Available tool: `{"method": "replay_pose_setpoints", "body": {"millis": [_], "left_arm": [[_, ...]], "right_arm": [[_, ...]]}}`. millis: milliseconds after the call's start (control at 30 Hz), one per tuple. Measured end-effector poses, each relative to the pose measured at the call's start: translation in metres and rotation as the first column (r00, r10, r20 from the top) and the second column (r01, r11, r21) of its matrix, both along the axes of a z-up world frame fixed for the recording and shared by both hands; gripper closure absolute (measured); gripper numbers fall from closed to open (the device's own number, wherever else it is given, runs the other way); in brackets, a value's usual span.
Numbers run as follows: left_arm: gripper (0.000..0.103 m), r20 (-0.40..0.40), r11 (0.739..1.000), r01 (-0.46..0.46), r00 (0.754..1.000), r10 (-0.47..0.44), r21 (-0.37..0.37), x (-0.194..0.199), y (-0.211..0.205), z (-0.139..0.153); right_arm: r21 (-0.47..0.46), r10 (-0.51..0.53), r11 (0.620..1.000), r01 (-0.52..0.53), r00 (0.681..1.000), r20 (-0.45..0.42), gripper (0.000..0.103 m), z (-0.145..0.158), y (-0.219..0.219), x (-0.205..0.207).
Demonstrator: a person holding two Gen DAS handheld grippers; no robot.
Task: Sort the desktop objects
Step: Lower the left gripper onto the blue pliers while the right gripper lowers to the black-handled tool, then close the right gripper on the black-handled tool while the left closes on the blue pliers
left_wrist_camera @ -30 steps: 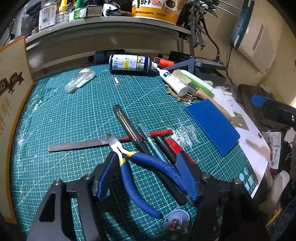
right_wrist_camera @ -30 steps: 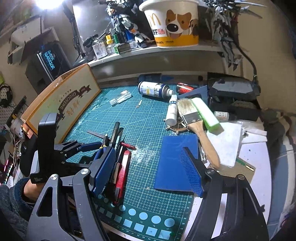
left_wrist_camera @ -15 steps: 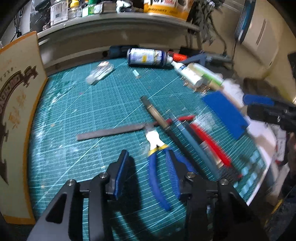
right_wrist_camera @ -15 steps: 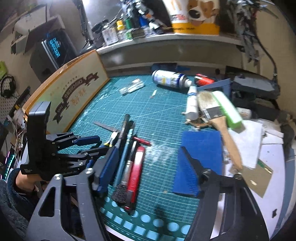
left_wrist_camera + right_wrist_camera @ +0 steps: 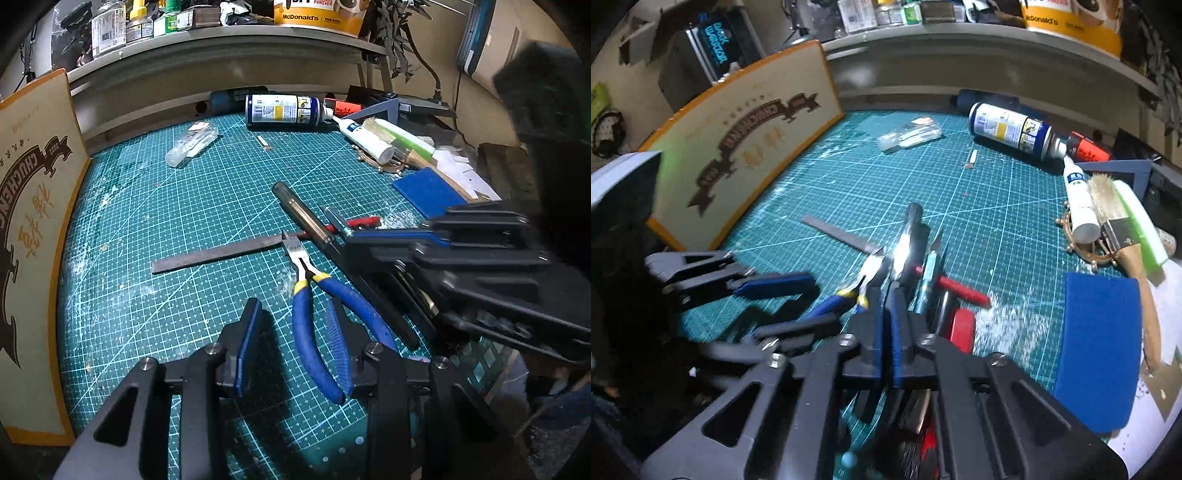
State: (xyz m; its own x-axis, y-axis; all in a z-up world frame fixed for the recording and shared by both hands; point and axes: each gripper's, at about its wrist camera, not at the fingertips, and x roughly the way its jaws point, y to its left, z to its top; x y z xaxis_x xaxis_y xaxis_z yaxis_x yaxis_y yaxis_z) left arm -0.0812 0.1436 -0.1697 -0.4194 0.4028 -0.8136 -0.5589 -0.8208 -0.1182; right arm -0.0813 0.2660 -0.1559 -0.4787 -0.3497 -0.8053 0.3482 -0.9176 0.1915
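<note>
Gaping around one handle of the blue-handled steel pliers (image 5: 314, 291), the left claw (image 5: 295, 343) is hovering; the right claw (image 5: 885, 317) is pinching a long clear-handled tool (image 5: 905, 236).

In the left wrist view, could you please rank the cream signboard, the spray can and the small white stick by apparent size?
1. cream signboard, though closeness enlarges it
2. spray can
3. small white stick
</note>
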Motion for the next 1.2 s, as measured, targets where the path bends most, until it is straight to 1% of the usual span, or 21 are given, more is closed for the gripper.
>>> {"method": "replay_pose_setpoints", "body": {"millis": [67,133,267,333,367,433,567,633,700,800,900,967,1033,1133,1167,1200], "left_arm": [[0.066,0.003,1.0,0.0,1.0,0.0,0.001,0.001,0.001,0.0],[0.066,0.004,1.0,0.004,1.0,-0.004,-0.005,0.001,0.003,0.001],[0.065,0.01,1.0,0.009,1.0,-0.009,-0.015,0.003,0.004,0.002],[0.063,0.01,1.0,0.012,1.0,-0.012,-0.019,0.005,0.004,0.003],[0.061,0.009,1.0,0.015,1.0,-0.014,-0.02,0.005,0.005,0.003],[0.056,0.01,1.0,0.019,1.0,-0.018,-0.021,0.006,0.009,0.003],[0.055,0.011,1.0,0.015,1.0,-0.015,-0.02,0.006,0.012,0.003],[0.053,0.013,1.0,0.018,1.0,-0.018,-0.017,0.006,0.013,0.003],[0.045,0.018,1.0,0.02,1.0,-0.02,-0.012,0.005,0.014,0.002],[0.038,0.04,1.0,0.016,0.999,-0.016,0.009,-0.001,0.018,0.003],[0.038,0.063,1.0,0.004,0.998,-0.006,0.026,-0.011,0.023,0.004],[0.038,0.057,1.0,0.009,0.998,-0.01,0.02,-0.016,0.03,0.003],[0.038,0.044,1.0,0.01,0.999,-0.01,0.0,-0.02,0.038,0.003],[0.039,0.037,1.0,0.005,0.999,-0.005,-0.005,-0.021,0.038,0.003],[0.045,0.036,1.0,0.004,0.999,-0.003,-0.005,-0.021,0.037,0.003],[0.061,0.034,1.0,0.002,0.999,-0.002,-0.005,-0.021,0.037,0.004]], "right_arm": [[0.001,-0.009,1.0,0.009,1.0,-0.001,0.1,-0.002,-0.001,-0.003],[0.021,0.001,1.0,-0.001,1.0,-0.002,0.099,-0.001,-0.004,-0.005],[0.05,-0.018,0.999,0.018,1.0,-0.004,0.091,-0.001,-0.007,-0.009],[0.047,-0.012,0.999,0.012,1.0,0.01,0.087,-0.004,-0.01,-0.012],[0.05,-0.007,0.999,0.006,1.0,0.021,0.086,-0.006,-0.012,-0.014],[0.048,-0.006,0.999,0.004,1.0,0.027,0.089,-0.008,-0.013,-0.016],[0.039,-0.008,0.999,0.007,0.999,0.033,0.091,-0.01,-0.013,-0.019],[0.027,-0.014,1.0,0.013,0.999,0.035,0.091,-0.01,-0.009,-0.02],[0.002,-0.03,1.0,0.03,0.999,0.036,0.091,-0.007,0.0,-0.019],[-0.027,-0.053,0.998,0.054,0.998,0.032,0.091,0.001,0.015,-0.015],[-0.038,-0.072,0.997,0.073,0.997,0.019,0.091,0.01,0.031,-0.01],[-0.049,-0.084,0.995,0.085,0.996,0.016,0.091,0.012,0.038,-0.008],[-0.06,-0.095,0.994,0.095,0.995,0.012,0.091,0.016,0.046,-0.006],[-0.07,-0.11,0.992,0.109,0.994,-0.003,0.091,0.022,0.055,-0.004],[-0.074,-0.11,0.991,0.109,0.994,-0.007,0.091,0.024,0.056,-0.003],[-0.078,-0.108,0.991,0.107,0.994,-0.01,0.091,0.025,0.057,-0.002]]}}
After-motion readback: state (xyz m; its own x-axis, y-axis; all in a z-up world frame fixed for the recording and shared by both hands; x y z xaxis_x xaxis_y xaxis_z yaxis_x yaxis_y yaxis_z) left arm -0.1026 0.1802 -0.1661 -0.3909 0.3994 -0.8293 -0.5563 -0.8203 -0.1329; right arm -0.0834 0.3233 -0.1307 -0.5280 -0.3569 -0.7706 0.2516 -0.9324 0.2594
